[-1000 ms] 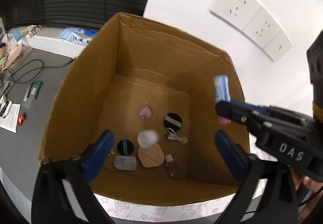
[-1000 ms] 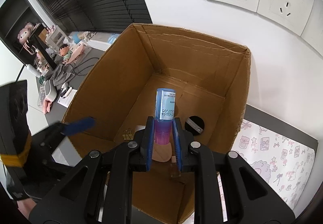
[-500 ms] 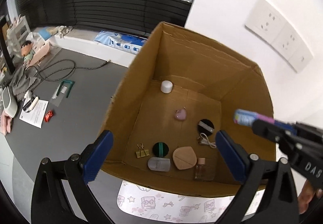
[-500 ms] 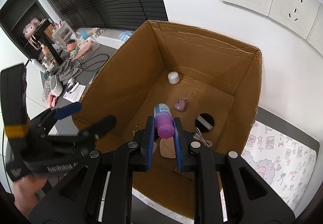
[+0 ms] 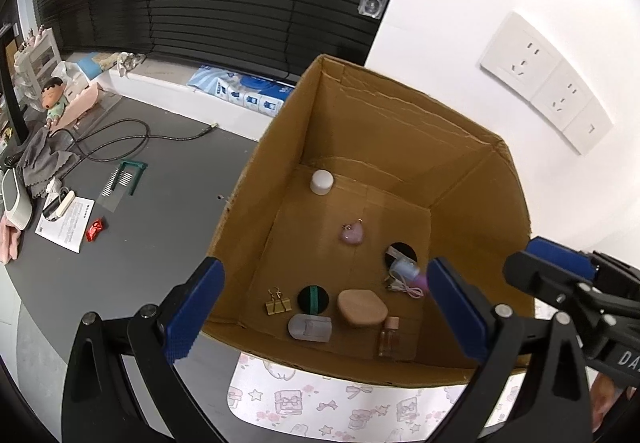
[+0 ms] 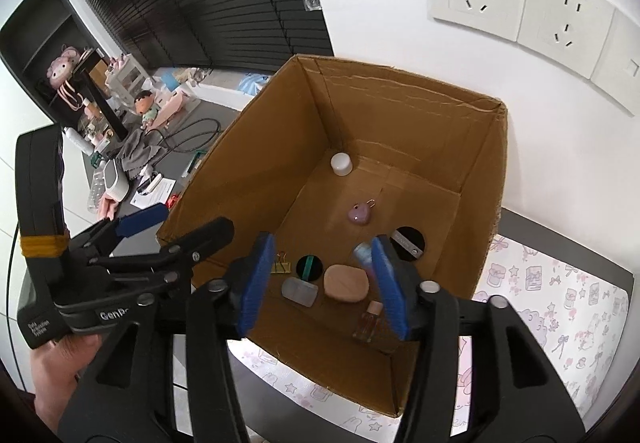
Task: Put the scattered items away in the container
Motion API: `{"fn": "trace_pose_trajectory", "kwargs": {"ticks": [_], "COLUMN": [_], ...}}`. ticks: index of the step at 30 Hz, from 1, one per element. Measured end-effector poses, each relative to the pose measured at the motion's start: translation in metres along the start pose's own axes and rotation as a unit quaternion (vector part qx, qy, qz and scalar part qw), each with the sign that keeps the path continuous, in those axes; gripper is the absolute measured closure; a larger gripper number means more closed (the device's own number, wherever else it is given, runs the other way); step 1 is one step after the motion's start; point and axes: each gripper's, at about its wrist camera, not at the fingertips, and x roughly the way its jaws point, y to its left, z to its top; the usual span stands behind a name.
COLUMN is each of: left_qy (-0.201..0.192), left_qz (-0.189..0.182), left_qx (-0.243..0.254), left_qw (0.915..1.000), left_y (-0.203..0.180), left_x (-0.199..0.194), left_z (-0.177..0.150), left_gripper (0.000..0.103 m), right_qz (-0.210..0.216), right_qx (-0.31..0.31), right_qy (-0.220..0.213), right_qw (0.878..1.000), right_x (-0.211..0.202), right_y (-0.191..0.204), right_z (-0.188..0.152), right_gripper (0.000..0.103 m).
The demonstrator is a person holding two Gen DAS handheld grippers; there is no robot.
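Both grippers hover above the cardboard box's (image 6: 486,203) near rim, right gripper (image 6: 324,279) and left gripper (image 5: 320,307) spread wide and empty. Below, the blue-and-pink tube (image 5: 406,270) lies, blurred, perhaps not settled, beside the right finger (image 6: 390,283). Further back, bare floor surrounds the white cap (image 6: 341,163).

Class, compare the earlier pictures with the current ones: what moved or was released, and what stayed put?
The right tongs opened and let go of the blue-and-pink tube, which dropped into the cardboard box and now lies by the black disc. The left tongs drew back, wide open and empty throughout. The heart charm, white cap and binder clip kept their places.
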Motion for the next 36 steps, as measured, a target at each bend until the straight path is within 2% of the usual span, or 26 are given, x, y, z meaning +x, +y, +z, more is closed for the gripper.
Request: {"fn": "trace_pose_trajectory", "kwargs": {"ticks": [11,14,17,26,36], "left_qy": [-0.005,-0.007,-0.009,-0.019,-0.027], "left_qz": [-0.008,-0.009,-0.009,0.000,-0.002], "left_qx": [0.008,0.009,0.011,0.020,0.057], "left_qw": [0.9999,0.9999,0.9999,0.9996,0.9980], "left_y": [-0.016,-0.021,-0.026,-0.058,-0.140], "left_x": [-0.008,-0.011,-0.015,-0.026,-0.039], "left_z": [-0.004,-0.005,-0.007,-0.015,-0.028], "left_gripper": [0.002,0.002,0.002,0.002,0.002], "right_qz": [-0.013,-0.020,-0.022,-0.030,-0.040], "right_qx": [0.028,0.034,0.039,0.049,0.083], "right_qy": [-0.009,-0.012,-0.013,-0.025,-0.043], "right_qw": [0.999,0.999,0.999,0.998,0.995], "right_x": [-0.015,-0.020,-0.024,-0.046,-0.094], "right_y": [-0.020,-0.025,-0.031,-0.061,-0.132], "right_z": [-0.005,-0.009,-0.012,-0.029,-0.056], "right_gripper": [0.016,0.012,0.000,0.000,0.000]}}
